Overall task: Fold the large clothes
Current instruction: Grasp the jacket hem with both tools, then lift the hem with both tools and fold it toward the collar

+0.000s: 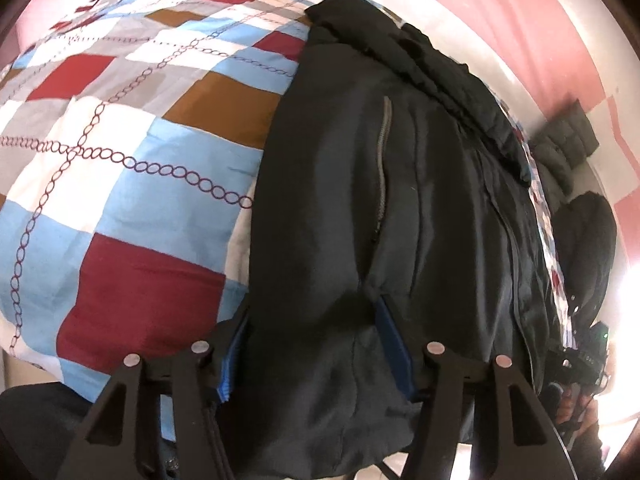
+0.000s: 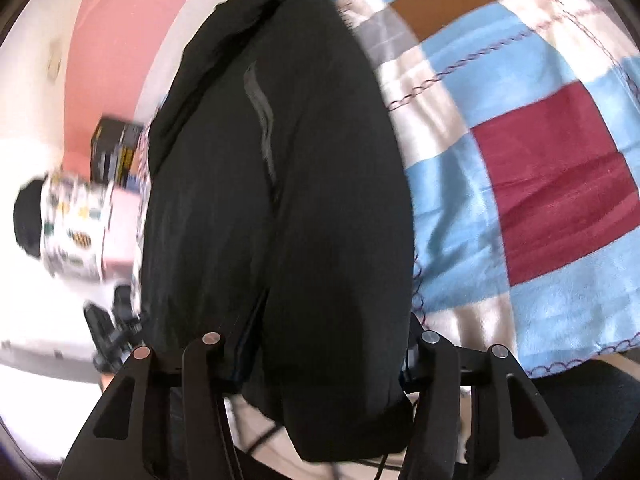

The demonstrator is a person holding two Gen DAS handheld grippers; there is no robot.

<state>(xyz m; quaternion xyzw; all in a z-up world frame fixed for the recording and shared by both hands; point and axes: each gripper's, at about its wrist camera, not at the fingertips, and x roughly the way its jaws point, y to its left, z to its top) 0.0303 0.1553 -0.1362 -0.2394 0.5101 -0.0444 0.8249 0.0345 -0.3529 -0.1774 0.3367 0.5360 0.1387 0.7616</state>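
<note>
Dark jacket (image 1: 360,208) laid lengthwise along one edge of the bed, on a patchwork quilt (image 1: 120,152) of red, blue, white and brown squares with a chain print; near hem hanging over the bed's near edge. Left gripper (image 1: 316,344) wide apart, blue-lined fingers (image 1: 394,340) pressed against a thick bunch of the hem that fills the gap between them. Right gripper (image 2: 320,344) likewise spread, with the hem bulging between its fingers and drooping below them. Grey pocket zip (image 1: 382,160) running up the jacket's front. Beyond the bed's far side edge, a pink wall (image 1: 540,40) and a grey quilted thing (image 1: 568,140) low against it. In the right wrist view, a dark box (image 2: 116,148) and a patterned bundle (image 2: 76,228) past the bed's edge, both smeared by blur and hard to identify. Right fingers mostly buried under cloth, so actual grip unclear. Jacket's collar end bunched at the far edge, folds indistinct. Bright glare washing out the lower right corner of the left wrist view.
</note>
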